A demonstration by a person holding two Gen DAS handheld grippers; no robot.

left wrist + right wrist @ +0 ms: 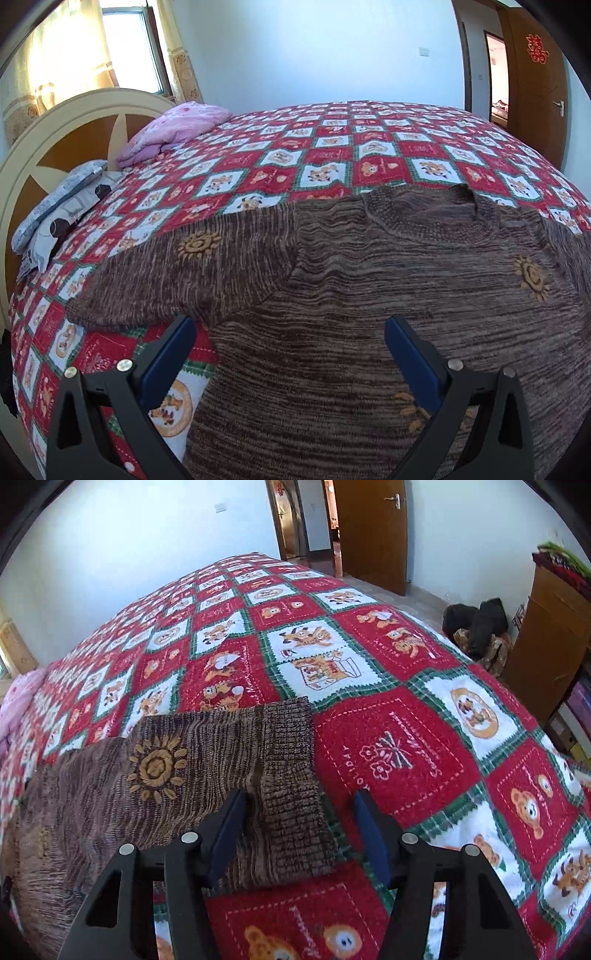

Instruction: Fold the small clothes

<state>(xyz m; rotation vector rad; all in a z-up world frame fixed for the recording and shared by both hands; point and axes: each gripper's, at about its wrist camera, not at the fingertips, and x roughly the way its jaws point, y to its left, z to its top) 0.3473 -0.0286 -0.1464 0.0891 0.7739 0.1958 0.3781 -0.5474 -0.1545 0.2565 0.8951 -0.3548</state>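
Here right hand-held gripper angled down, straddling sweater cuff.

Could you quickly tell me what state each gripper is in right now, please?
Left gripper: open, holding nothing, over the sweater.
Right gripper: open, straddling the sleeve cuff, not gripping it.
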